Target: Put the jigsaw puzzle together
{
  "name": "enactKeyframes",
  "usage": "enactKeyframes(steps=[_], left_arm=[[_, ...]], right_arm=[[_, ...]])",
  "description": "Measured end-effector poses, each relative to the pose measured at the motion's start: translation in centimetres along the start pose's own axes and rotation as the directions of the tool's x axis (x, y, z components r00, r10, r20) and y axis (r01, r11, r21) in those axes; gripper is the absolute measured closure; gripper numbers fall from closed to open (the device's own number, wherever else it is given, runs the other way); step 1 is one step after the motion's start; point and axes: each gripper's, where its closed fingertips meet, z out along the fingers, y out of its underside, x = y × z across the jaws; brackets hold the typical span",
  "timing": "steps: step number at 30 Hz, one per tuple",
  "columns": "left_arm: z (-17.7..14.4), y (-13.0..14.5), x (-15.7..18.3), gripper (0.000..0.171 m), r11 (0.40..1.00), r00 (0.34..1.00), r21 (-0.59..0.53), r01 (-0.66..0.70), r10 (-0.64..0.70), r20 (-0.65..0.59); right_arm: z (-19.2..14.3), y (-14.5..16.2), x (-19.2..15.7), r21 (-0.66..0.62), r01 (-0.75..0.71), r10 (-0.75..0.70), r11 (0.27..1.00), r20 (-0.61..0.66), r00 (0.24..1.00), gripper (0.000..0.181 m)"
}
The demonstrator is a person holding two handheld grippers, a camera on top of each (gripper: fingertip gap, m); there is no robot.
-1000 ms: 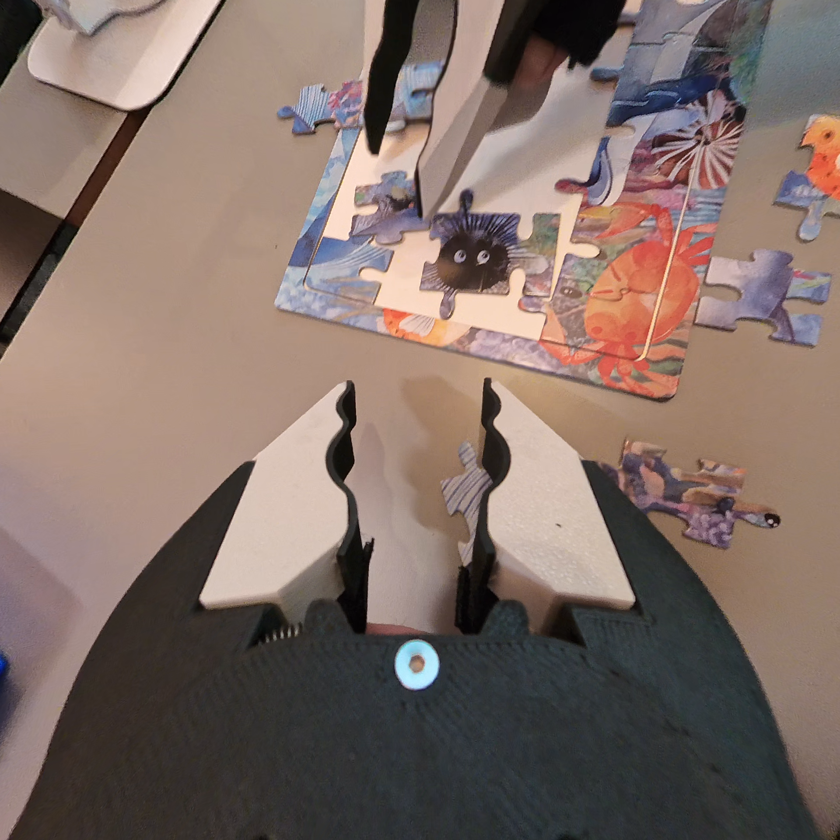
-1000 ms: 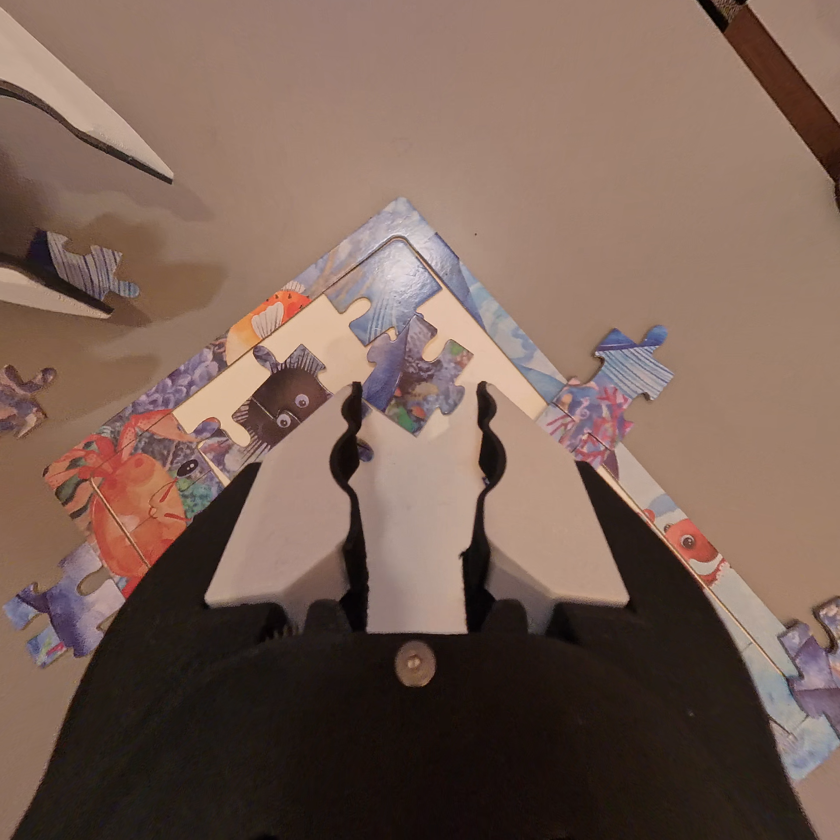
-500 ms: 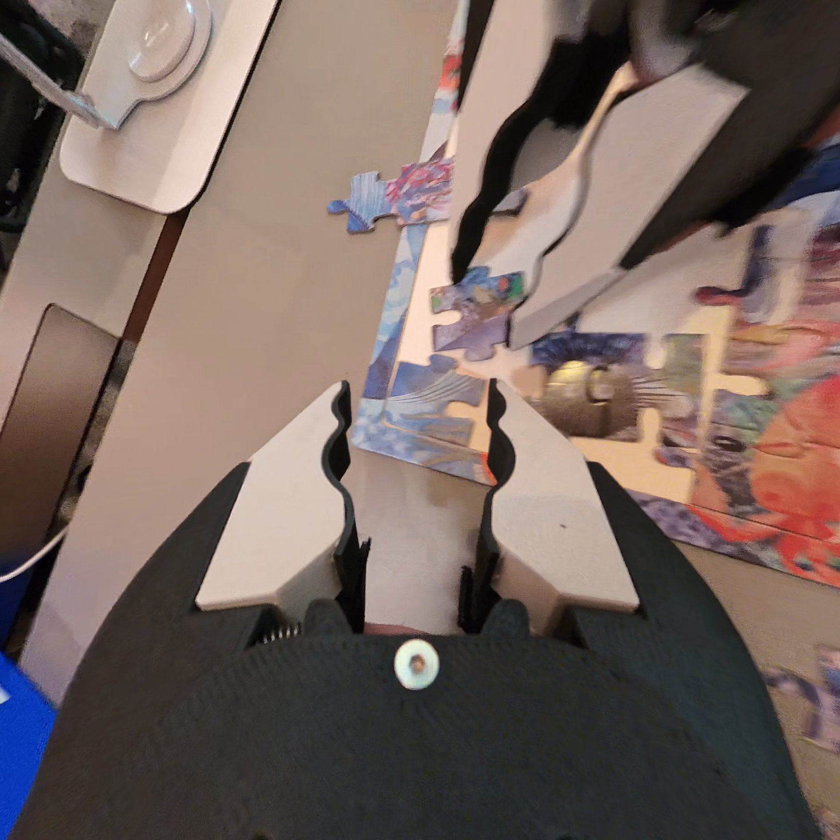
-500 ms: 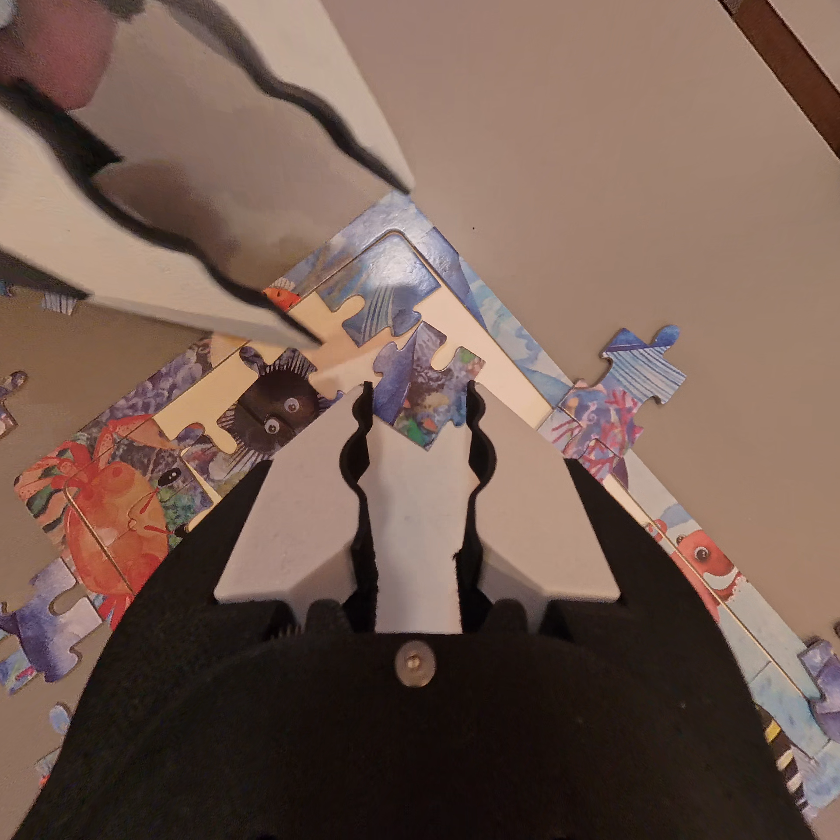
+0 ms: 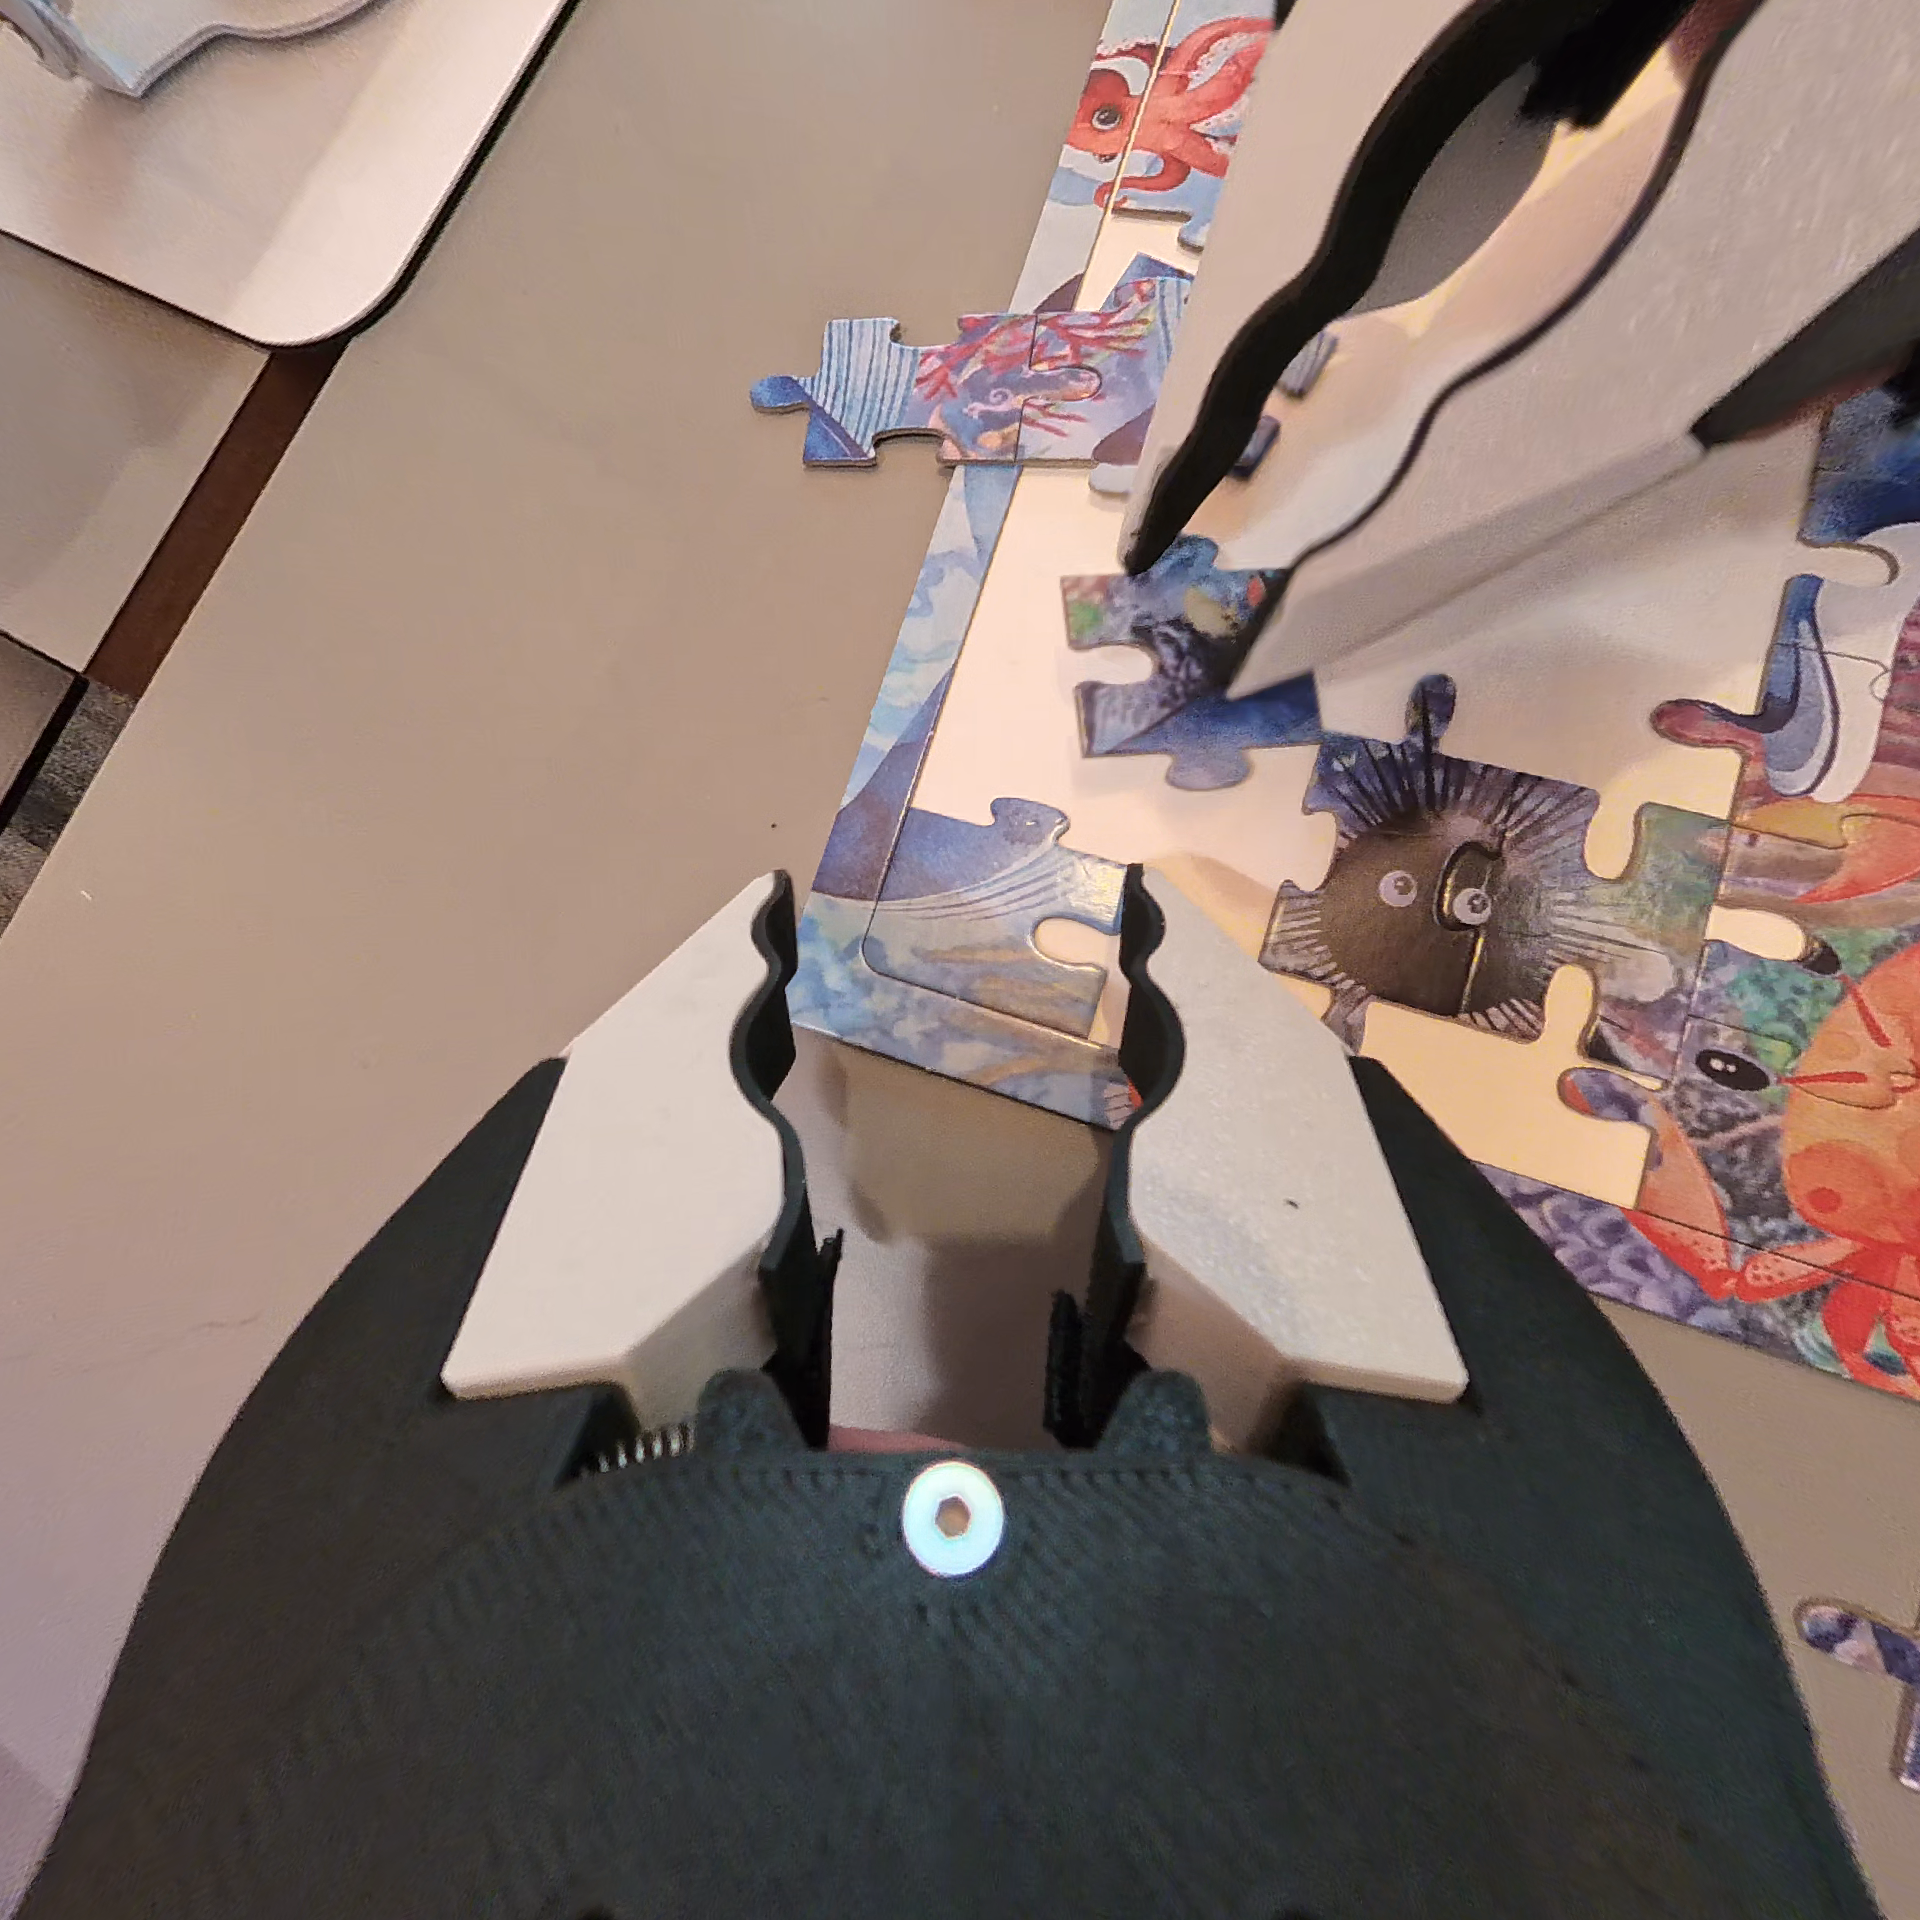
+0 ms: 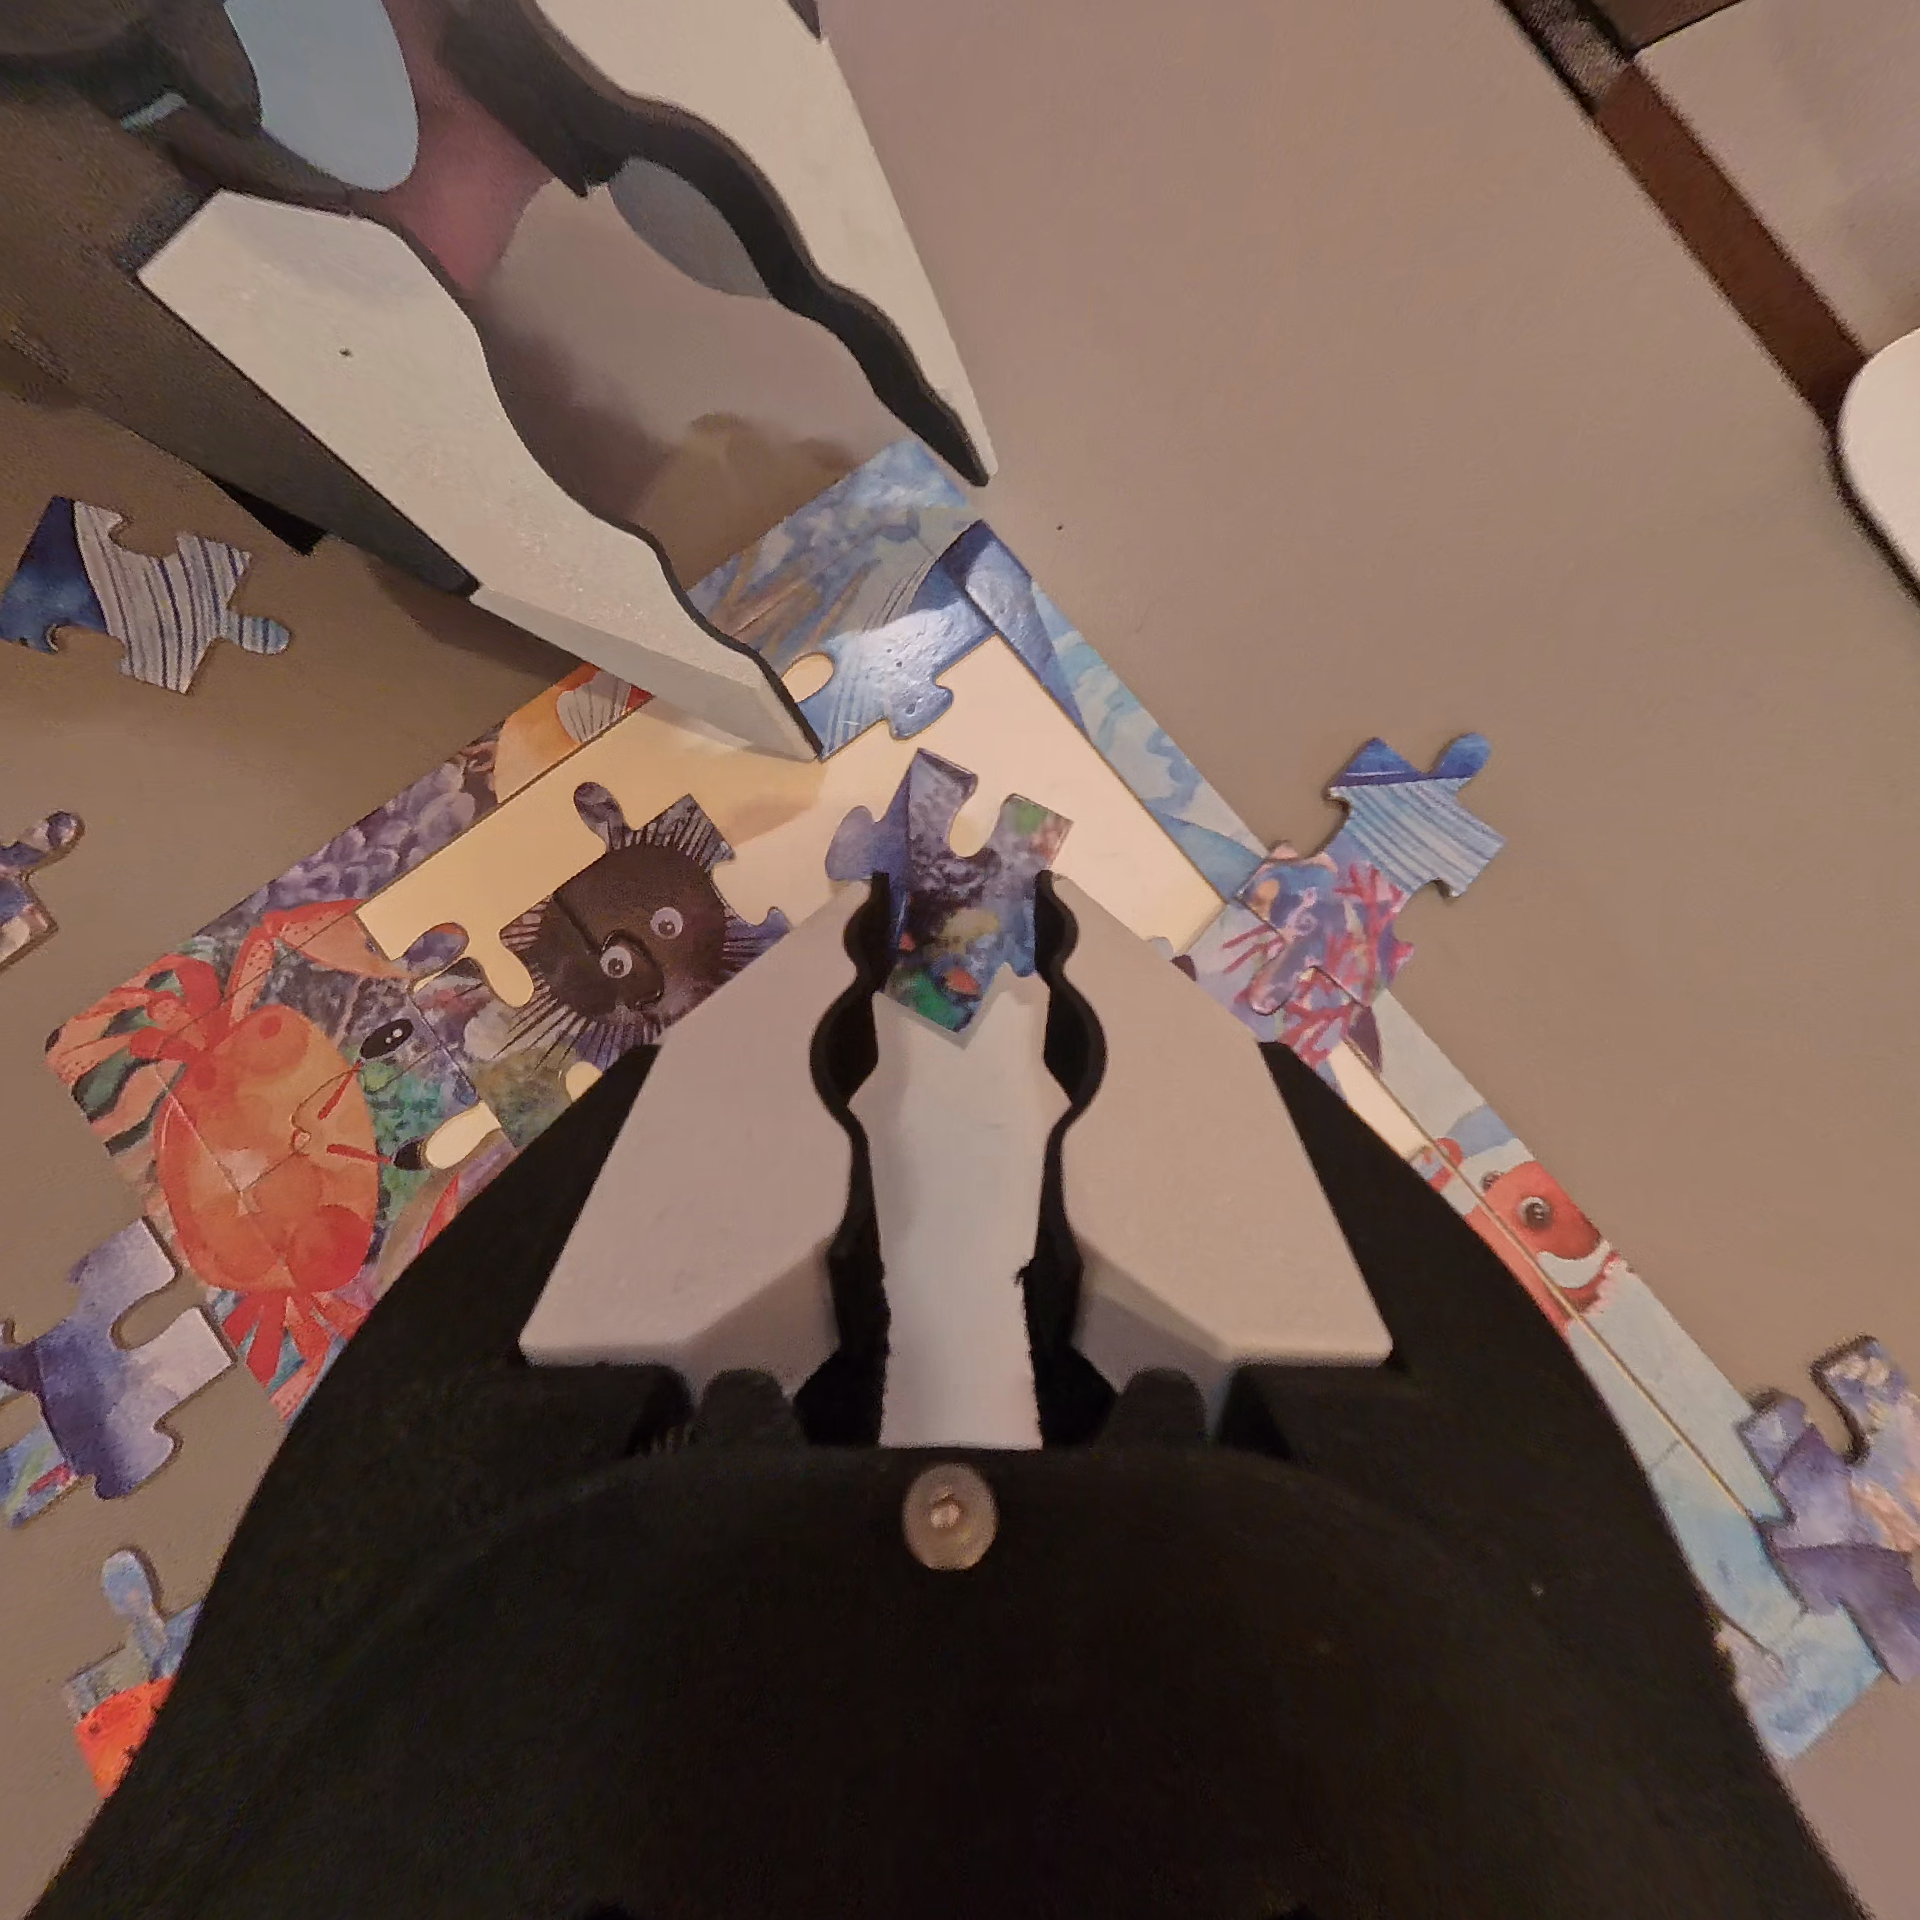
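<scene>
The puzzle tray (image 5: 902, 665) lies on the grey table, partly filled. A blue corner piece (image 5: 987, 925) sits in its near corner. A black spiky fish piece (image 5: 1455, 914) and an orange crab (image 5: 1860, 1091) are in place. My left gripper (image 5: 956, 891) is open and empty, its tips over that corner piece; it also shows in the right wrist view (image 6: 888, 608). My right gripper (image 6: 958, 883) is narrowed but open, tips down on a loose dark blue piece (image 6: 940, 831) lying flat on the bare tray floor. The right gripper also shows in the left wrist view (image 5: 1195, 623), on that piece (image 5: 1153, 675).
Two joined blue and red pieces (image 5: 935, 390) overhang the tray's edge. A striped blue piece (image 6: 156, 603) and a purple piece (image 6: 94, 1382) lie loose on the table. A white stand (image 5: 260, 156) sits beyond a brown table edge. Both grippers' tips are roughly 5 cm from the black spiky fish piece (image 5: 1455, 914). Seen from the right wrist view (image 6: 618, 943) as well. The orange crab (image 5: 1860, 1091) is about equally far from each gripper, around 12 cm. The right camera catches it too, in the right wrist view (image 6: 313, 1105).
My left gripper has moved from the striped piece on the table to the tray's corner. My right gripper's jaws have narrowed over the loose dark blue piece.
</scene>
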Motion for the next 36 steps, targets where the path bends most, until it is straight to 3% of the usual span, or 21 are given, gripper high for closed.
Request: enactKeyframes(steps=[7, 13, 22, 27, 32, 36], left_arm=[[0.0, 0.1, -0.1, 0.110, 1.000, 1.000, 0.007, 0.009, -0.009, 0.000], [0.0, 0.0, -0.1, 0.110, 1.000, 1.000, 0.004, 0.001, -0.001, 0.003], [-0.1, 0.2, 0.0, 0.113, 1.000, 1.000, 0.008, 0.020, -0.020, -0.015], [0.0, 0.2, 0.1, 0.113, 0.999, 0.999, 0.014, 0.029, -0.029, -0.028], [0.0, 0.3, 0.2, 0.114, 0.999, 0.999, 0.019, 0.036, -0.036, -0.036], [0.0, 0.3, 0.2, 0.114, 0.999, 0.999, 0.021, 0.036, -0.035, -0.037]], right_arm=[[-2.8, -0.8, 0.5, 0.059, -0.074, 0.070, 0.995, 0.071, 0.995, 0.164], [-4.9, 0.7, 1.8, 0.003, -0.079, 0.079, 0.997, 0.107, 0.991, 0.154], [-1.8, 0.3, 0.1, 0.005, 0.250, -0.244, 0.968, 0.232, 0.942, 0.128], [-0.5, 0.5, 0.1, -0.015, 0.366, -0.346, 0.931, 0.289, 0.893, 0.120], [0.4, 1.5, 0.3, -0.041, 0.427, -0.386, 0.903, 0.358, 0.850, 0.122], [0.2, 1.6, 0.3, -0.021, 0.454, -0.412, 0.891, 0.386, 0.826, 0.135]])
